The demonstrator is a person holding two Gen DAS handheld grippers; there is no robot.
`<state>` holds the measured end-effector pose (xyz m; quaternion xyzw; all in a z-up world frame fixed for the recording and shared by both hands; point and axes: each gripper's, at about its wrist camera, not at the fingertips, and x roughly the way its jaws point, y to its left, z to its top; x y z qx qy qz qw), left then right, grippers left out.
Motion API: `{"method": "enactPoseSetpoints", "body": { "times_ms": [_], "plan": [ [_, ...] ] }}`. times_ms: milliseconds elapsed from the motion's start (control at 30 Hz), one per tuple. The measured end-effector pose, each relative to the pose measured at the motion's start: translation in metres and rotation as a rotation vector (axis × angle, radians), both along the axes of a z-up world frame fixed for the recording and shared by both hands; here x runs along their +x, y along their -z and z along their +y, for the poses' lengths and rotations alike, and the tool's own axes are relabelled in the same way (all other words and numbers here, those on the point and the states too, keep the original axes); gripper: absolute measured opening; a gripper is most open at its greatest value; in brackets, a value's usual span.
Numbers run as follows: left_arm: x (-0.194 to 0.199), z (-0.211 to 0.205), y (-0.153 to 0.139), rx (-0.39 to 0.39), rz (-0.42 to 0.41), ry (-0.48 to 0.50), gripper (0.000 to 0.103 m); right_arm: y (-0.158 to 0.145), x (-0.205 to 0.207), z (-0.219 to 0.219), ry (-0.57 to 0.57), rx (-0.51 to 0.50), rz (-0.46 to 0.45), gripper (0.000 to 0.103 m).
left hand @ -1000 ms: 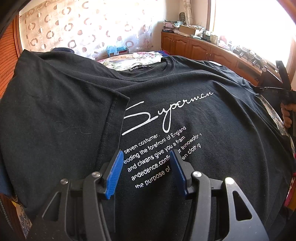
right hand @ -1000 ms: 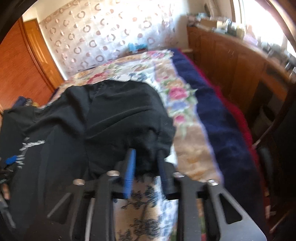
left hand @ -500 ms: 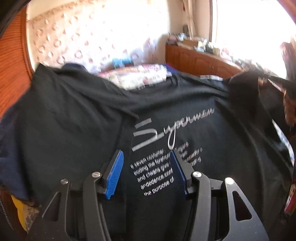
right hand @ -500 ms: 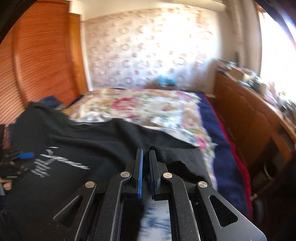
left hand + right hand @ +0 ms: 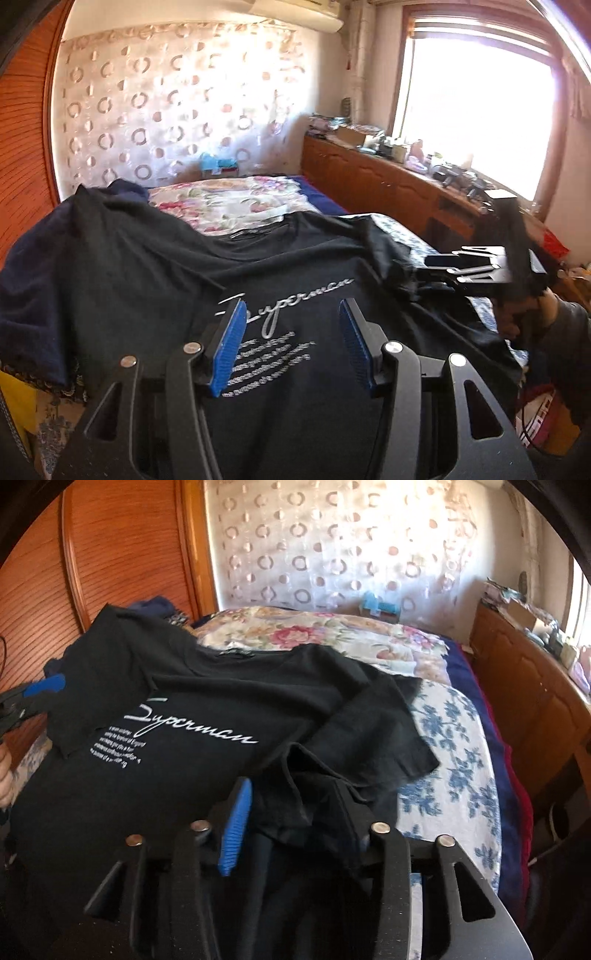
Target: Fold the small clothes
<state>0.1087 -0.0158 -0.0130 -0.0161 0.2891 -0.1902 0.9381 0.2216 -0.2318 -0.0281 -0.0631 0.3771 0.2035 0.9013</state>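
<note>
A black T-shirt (image 5: 147, 266) with white "Superman" lettering lies spread face up on the bed. My left gripper (image 5: 291, 332) hangs open above its lower chest print, nothing between the blue pads. In the right wrist view the T-shirt (image 5: 207, 701) has its right sleeve and side folded in over the body. My right gripper (image 5: 295, 812) is at that fold, its jaws opening. Black cloth lies between them and drapes over the right finger, hiding its pad. The right gripper (image 5: 424, 273) also shows at the shirt's right edge, held by a hand (image 5: 546, 306).
The bed carries a floral sheet (image 5: 443, 760) with a dark blue blanket edge (image 5: 491, 738) on its right. A wooden cabinet (image 5: 388, 184) with clutter runs under the window. A wooden slatted wardrobe (image 5: 110, 554) stands left. A dark blue garment (image 5: 22, 277) lies under the shirt's left side.
The right gripper, shut on the shirt's right edge, carried it in over the body and its jaws have parted. The left gripper has risen and tipped up, still open.
</note>
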Motion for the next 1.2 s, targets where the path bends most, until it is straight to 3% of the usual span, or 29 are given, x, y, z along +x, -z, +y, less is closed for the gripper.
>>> {"method": "enactPoseSetpoints", "body": {
  "times_ms": [167,400,667,733,800,900,1200],
  "plan": [
    [-0.013,-0.011,-0.006,0.042,-0.024,0.005,0.052,-0.009,0.009,-0.03,0.082,0.005,-0.014,0.049],
    [-0.024,-0.018,-0.004,0.042,-0.029,0.009,0.052,0.014,0.053,-0.061,0.216,-0.002,0.072,0.049],
    [-0.028,-0.016,-0.001,0.046,-0.024,-0.008,0.052,0.029,0.086,-0.068,0.268,-0.01,0.112,0.049],
    [-0.026,-0.016,-0.001,0.049,-0.025,-0.016,0.052,0.029,0.089,-0.064,0.26,-0.024,0.111,0.042],
    [-0.026,-0.014,0.0,0.052,-0.025,-0.022,0.052,0.029,0.091,-0.059,0.224,-0.019,0.118,0.007],
    [-0.027,-0.012,0.001,0.046,-0.025,-0.028,0.052,0.019,0.089,-0.047,0.172,-0.008,0.11,0.002],
    [-0.027,0.002,0.003,0.029,-0.026,-0.062,0.052,-0.036,0.075,0.022,-0.018,0.033,-0.005,0.002]
  ]
}}
